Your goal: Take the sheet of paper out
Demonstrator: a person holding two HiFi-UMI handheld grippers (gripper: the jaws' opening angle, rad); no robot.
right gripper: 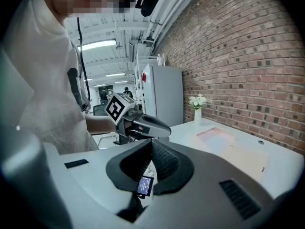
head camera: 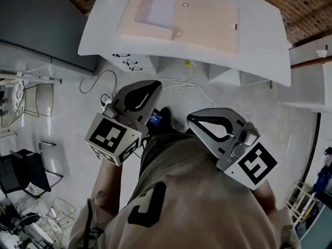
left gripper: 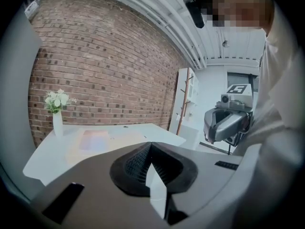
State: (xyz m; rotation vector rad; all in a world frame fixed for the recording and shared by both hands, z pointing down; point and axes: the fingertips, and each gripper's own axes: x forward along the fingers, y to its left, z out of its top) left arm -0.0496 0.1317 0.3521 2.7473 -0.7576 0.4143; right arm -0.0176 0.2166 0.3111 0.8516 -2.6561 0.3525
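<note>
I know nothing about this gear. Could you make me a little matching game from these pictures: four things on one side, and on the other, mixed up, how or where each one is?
Things:
1. vase
2. wall
3. beige folder
4. right tongs

Descriptions:
A. shut, holding nothing
B. lies flat on the white table
C. holds white flowers
D. red brick

Pairs: 1-C, 2-D, 3-B, 4-A.
</note>
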